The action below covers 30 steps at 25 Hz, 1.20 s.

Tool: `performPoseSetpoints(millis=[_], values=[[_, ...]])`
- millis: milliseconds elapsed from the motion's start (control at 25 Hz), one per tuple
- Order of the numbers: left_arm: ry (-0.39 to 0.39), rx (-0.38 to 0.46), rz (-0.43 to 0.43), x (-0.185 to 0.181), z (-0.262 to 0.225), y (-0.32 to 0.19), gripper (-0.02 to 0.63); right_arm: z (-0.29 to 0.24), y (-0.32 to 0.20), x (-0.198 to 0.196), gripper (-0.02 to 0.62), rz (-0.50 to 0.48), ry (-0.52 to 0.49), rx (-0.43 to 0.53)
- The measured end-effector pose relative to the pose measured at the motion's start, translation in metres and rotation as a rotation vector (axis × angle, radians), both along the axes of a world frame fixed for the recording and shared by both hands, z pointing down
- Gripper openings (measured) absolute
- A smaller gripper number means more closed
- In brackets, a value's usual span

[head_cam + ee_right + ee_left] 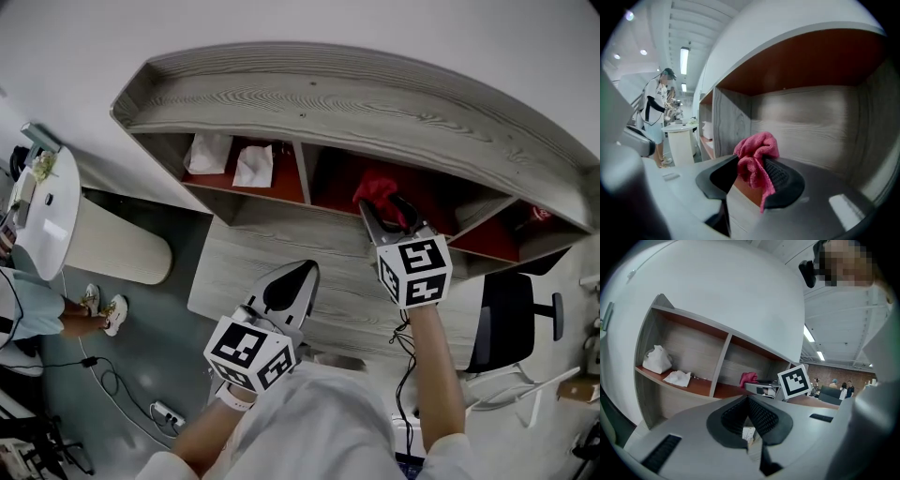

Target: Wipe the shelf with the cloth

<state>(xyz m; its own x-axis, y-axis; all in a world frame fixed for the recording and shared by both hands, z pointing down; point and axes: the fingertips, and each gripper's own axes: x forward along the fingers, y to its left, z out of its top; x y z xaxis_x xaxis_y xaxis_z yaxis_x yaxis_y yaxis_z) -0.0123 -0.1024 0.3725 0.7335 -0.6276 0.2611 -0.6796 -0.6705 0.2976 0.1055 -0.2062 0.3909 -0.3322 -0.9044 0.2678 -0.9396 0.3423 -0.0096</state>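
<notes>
The pink cloth (755,152) was pinched in the right gripper's (751,171) jaws inside the shelf's (309,98) middle compartment, seemingly just above its red-brown floor. The left gripper (748,404) hung outside, jaws together, empty. Two white wads (231,161) lay in the left compartment.

Right hand-held gripper (751,174) clamped on the pink cloth (756,158) — bunched between the jaws; shelf (811,112) compartment just ahead, a person (656,112) far left.

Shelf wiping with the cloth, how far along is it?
Done: the right tool is shut on the pink cloth. In hand: the cloth sits at the mouth of the middle compartment of the shelf; wiping marks can't be seen. Left: wiping the compartments. The left tool is shut, empty, outside.
</notes>
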Motion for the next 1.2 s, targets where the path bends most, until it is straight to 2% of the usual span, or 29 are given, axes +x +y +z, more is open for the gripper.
performPoseSetpoints(millis=[480, 720, 1000, 1200], values=[[-0.003, -0.005, 0.057, 0.018, 0.002, -0.001, 0.006, -0.001, 0.005, 0.091, 0.167, 0.354, -0.269, 0.018], [-0.004, -0.009, 0.07, 0.022, 0.003, -0.005, 0.006, -0.004, 0.01, 0.126, 0.167, 0.542, -0.472, 0.034], [-0.013, -0.019, 0.086, 0.025, 0.007, -0.004, 0.006, -0.004, 0.001, 0.15, 0.167, 0.698, -0.674, 0.036], [-0.02, -0.021, 0.076, 0.019, 0.007, -0.009, 0.006, 0.004, -0.005, 0.156, 0.167, 0.798, -0.775, 0.028]])
